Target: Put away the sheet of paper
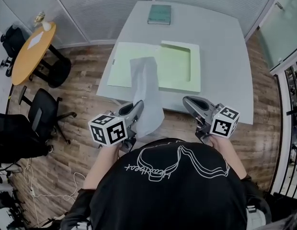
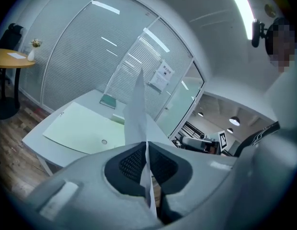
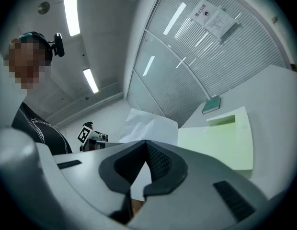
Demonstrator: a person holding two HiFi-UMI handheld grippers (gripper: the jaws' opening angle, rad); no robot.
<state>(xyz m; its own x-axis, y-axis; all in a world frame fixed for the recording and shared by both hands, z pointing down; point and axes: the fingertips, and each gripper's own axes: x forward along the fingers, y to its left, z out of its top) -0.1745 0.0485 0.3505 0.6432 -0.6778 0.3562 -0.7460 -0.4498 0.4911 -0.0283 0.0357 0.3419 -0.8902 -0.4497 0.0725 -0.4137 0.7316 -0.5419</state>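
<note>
Office, grey desk [image 1: 220, 42] at 12 o'clock, green folder [image 1: 175, 71] open on it. Left gripper [image 1: 137, 105] jaws pinch sheet of paper [image 1: 147, 90]; right gripper [image 1: 188, 100] jaws together, empty.

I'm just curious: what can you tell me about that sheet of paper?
The paper is a thin, plain white sheet, slightly curled. The left gripper is shut on its near edge; it sticks up from the jaws, over the table edge. Nothing else seems to touch it.

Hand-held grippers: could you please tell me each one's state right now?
Left hand-held gripper: closed on the sheet of paper.
Right hand-held gripper: closed, holding nothing.
</note>
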